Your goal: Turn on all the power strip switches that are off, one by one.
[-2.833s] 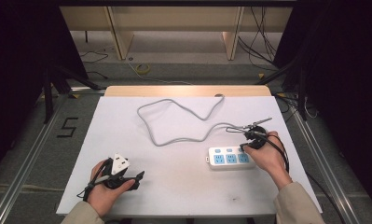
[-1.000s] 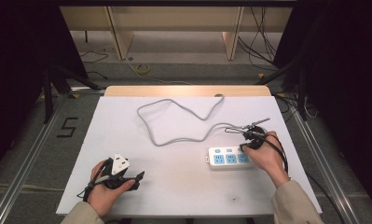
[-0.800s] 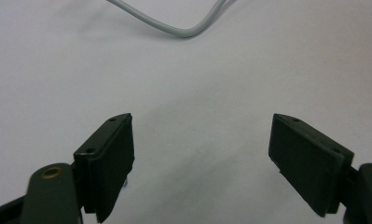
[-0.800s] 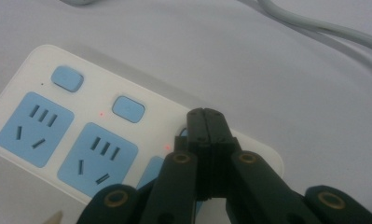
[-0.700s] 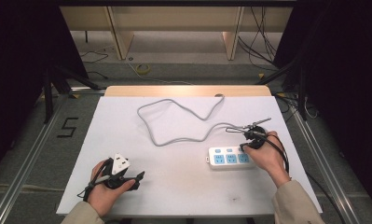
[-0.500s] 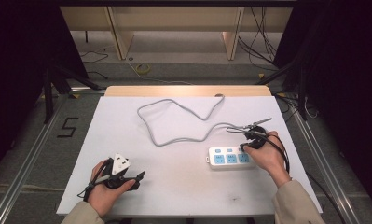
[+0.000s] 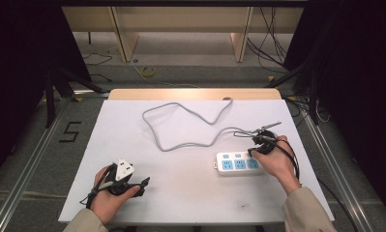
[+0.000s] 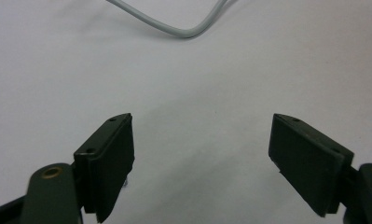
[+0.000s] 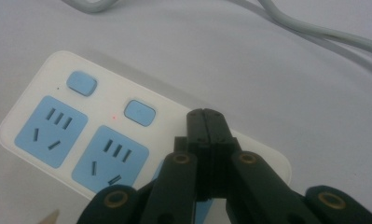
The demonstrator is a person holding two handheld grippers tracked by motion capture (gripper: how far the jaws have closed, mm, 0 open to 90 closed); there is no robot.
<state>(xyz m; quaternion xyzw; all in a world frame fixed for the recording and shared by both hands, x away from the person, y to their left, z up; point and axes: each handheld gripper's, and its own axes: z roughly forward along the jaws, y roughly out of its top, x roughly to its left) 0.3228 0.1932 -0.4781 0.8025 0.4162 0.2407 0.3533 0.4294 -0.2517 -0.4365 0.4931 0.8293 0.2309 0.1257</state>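
Observation:
A white power strip [image 7: 239,163] with blue sockets lies on the white table [image 7: 190,193] at the right; its grey cable [image 7: 181,116] loops toward the back. My right gripper [image 7: 258,145] is at the strip's right end. In the right gripper view its jaws are pressed together with nothing between them, tips [image 9: 205,122] over the strip [image 9: 104,116] near the third button's spot. My left gripper [image 7: 143,184] rests at the front left of the table, jaws wide apart. The left gripper view has the gripper [image 8: 200,154] over bare table, with a bend of cable [image 8: 183,31] farther off.
Two blue buttons [image 9: 81,83] [image 9: 140,112] and two blue sockets [image 9: 111,156] show on the strip, with a small red light between the buttons. The table's wooden far edge [image 7: 195,94] borders dark floor with loose wires. Metal rails run along both sides.

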